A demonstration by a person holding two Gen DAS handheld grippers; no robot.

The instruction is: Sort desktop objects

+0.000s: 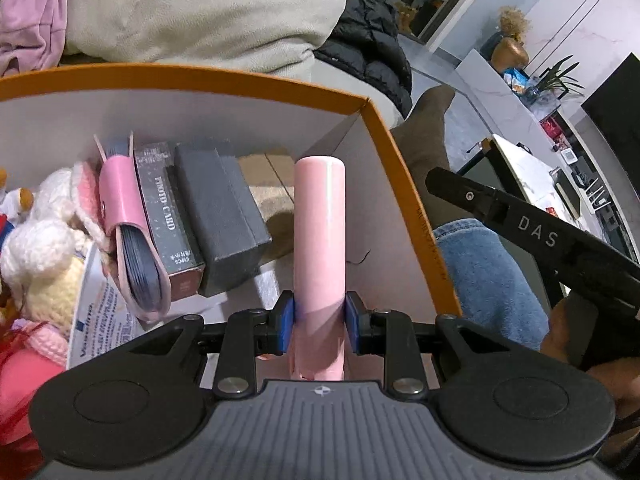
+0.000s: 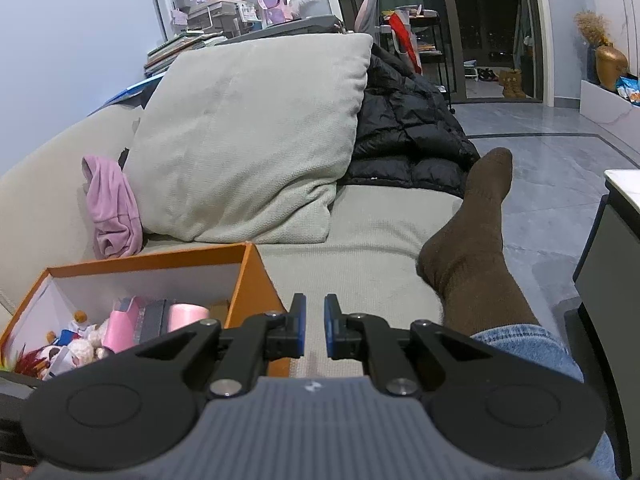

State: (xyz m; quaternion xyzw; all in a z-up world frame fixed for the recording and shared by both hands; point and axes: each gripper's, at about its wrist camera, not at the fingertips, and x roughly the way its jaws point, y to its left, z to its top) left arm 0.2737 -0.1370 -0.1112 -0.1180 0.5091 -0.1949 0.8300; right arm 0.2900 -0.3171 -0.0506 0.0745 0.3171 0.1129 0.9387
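Pink tube (image 1: 319, 240) is sitting squeezed in my left gripper (image 1: 319, 322), over the orange box (image 1: 404, 168) already holding toys and cases. My right gripper (image 2: 315, 330) is hanging nearly closed, holding nothing.

Pink cylinder (image 1: 319, 236) standing upright, pointing twelve o'clock, over the open orange box (image 1: 404, 168); grey case (image 1: 224, 216) and photo-card box (image 1: 168, 216) lean at nine o'clock.

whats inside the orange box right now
Inside the orange box: crocheted plush toys, a pink card holder, a photo card box, a grey box, and the pink tube in the left gripper. Anything beneath them is hidden.
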